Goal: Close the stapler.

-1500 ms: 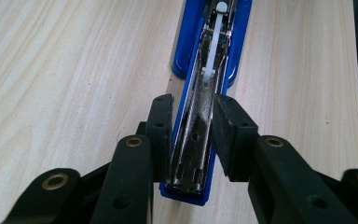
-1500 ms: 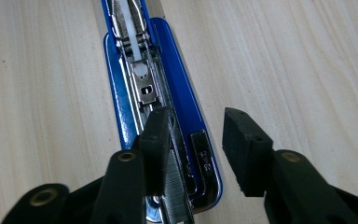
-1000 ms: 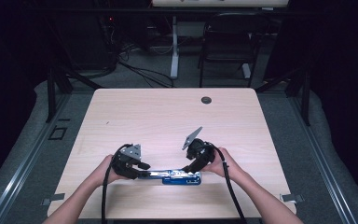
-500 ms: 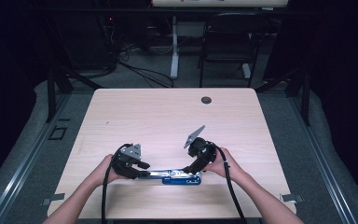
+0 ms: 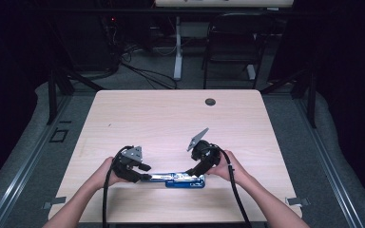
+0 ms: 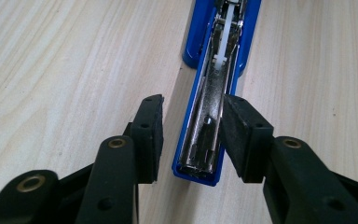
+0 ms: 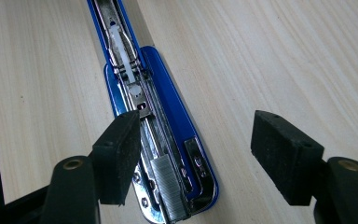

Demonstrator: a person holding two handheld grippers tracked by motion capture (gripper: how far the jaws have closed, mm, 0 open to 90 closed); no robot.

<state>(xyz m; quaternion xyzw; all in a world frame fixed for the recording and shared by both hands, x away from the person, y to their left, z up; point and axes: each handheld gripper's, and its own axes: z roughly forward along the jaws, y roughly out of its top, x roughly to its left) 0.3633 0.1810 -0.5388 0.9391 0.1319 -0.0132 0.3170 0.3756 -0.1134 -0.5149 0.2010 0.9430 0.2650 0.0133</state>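
Near the table's (image 5: 171, 118) front edge lies the blue stapler (image 5: 180, 178), swung fully open and flat, its long axis running along that edge. Beyond the stapler the whole far stretch of tabletop is bare wood up to a small dark grommet (image 5: 210, 101) near the far edge, so I have open room ahead and to both sides; only a narrow strip of wood separates the stapler from the front edge.

My left gripper (image 5: 145, 173) sits at the stapler's left end. In the left gripper view its jaws (image 6: 191, 135) stand partly apart around the blue arm's tip (image 6: 200, 163): the right pad (image 6: 240, 135) is against the arm's side, the left pad (image 6: 151, 135) just beside it with a gap of wood showing.

My right gripper (image 5: 195, 171) comes down at a tilt over the stapler's right end. In the right gripper view its jaws (image 7: 196, 154) are wide, straddling the base and the strip of staples (image 7: 170, 186); the left pad (image 7: 119, 154) overlaps the stapler's edge, the right pad (image 7: 279, 154) is well off it over bare wood.

Both my forearms reach in from the front edge, hands (image 5: 107, 173) wrapped round the grippers.
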